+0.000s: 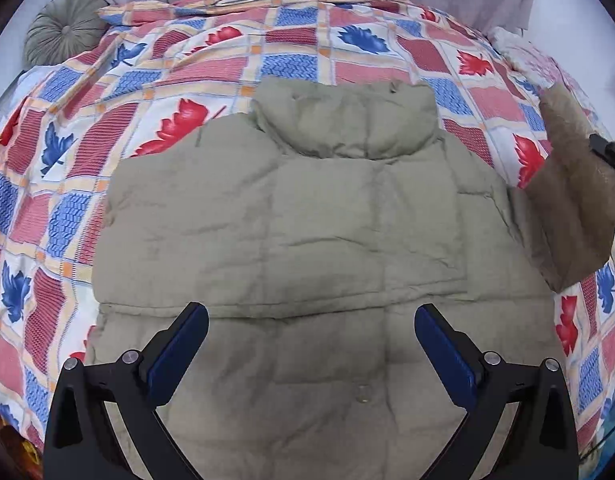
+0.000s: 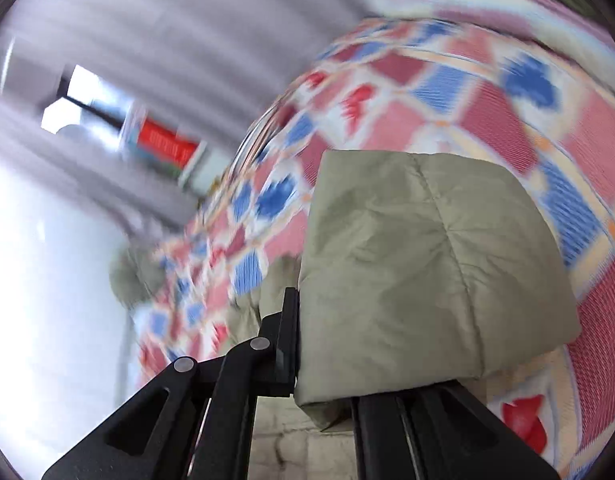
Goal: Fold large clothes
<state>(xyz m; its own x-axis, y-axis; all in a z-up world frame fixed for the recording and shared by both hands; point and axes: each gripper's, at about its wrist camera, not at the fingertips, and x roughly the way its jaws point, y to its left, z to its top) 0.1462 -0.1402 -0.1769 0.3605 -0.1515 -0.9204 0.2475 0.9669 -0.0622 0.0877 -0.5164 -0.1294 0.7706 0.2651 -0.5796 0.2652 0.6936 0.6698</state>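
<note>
On bed point(image 1: 299, 44), patchwork quilt, curtains behind: jacket point(image 1: 291, 216) spread flat. Left tool point(image 1: 311, 324) released above jacket hem; right tool point(image 2: 327, 360) clenched on jacket sleeve point(image 2: 419, 264), lifted off quilt.

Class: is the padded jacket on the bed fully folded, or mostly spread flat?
Mostly spread: the jacket lies back-up on the quilt; only its sleeve is lifted, clamped by the right hand-held gripper.
</note>
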